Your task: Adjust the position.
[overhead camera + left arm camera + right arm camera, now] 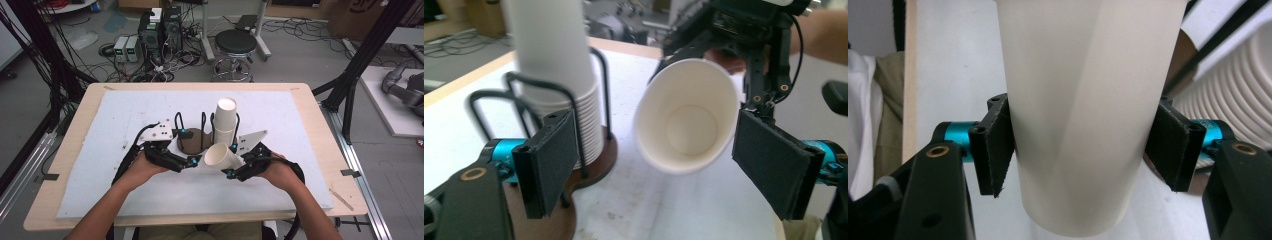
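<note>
Your right claw (231, 173) is clamped on a single paper cup (222, 156), tipped sideways above the desk (310, 165), just near of the cup stack (225, 120) in its holder (192, 140). Your left claw (192, 162) is wide open and empty, facing the cup's mouth. Judging by this, one cup is separated; placing remains.
</note>
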